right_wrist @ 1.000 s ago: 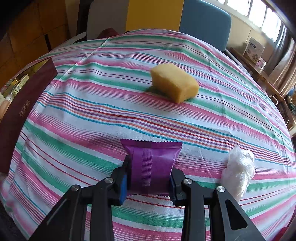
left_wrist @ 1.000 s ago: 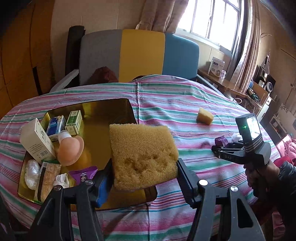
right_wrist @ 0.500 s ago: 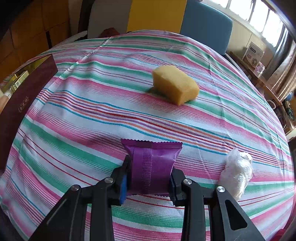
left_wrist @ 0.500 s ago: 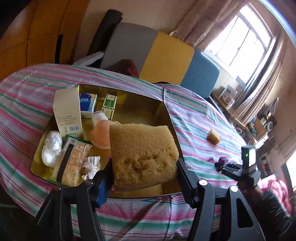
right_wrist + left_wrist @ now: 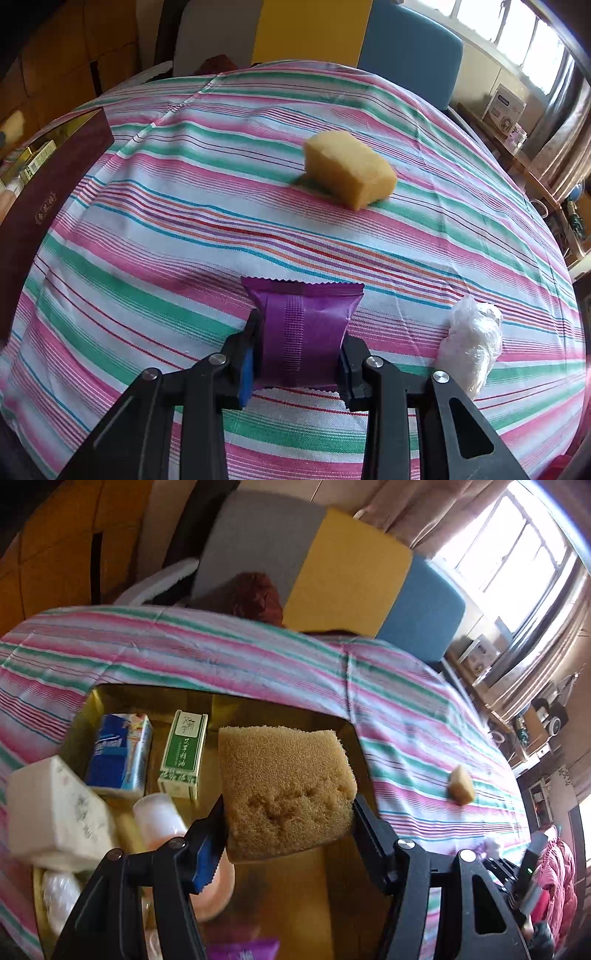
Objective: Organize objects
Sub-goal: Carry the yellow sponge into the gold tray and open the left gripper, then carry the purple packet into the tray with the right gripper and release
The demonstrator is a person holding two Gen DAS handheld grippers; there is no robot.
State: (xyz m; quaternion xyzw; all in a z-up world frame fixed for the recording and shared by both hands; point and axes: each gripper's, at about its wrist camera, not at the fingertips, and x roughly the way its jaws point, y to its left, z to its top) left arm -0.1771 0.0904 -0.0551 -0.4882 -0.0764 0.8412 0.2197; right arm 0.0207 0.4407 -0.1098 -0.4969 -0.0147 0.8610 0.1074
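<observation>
Sponge (image 5: 286, 790), large and brown, sits clamped between the left gripper's (image 5: 288, 834) jaws above the gold-lined box (image 5: 155, 698), which holds a blue carton (image 5: 120, 755), a green carton (image 5: 183, 753) and a white carton (image 5: 55, 812). Right gripper (image 5: 297, 363) pinches a purple packet (image 5: 303, 332) over the striped cloth (image 5: 147, 229); a yellow sponge (image 5: 349, 173) and a plastic wad (image 5: 472, 343) lie on the cloth.

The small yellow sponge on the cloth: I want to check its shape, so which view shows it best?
The right wrist view: the small yellow sponge lies large and sharp on the striped tablecloth, its top and side faces plain. The left wrist view shows it only as a tiny, blurred lump far off at the right.
</observation>
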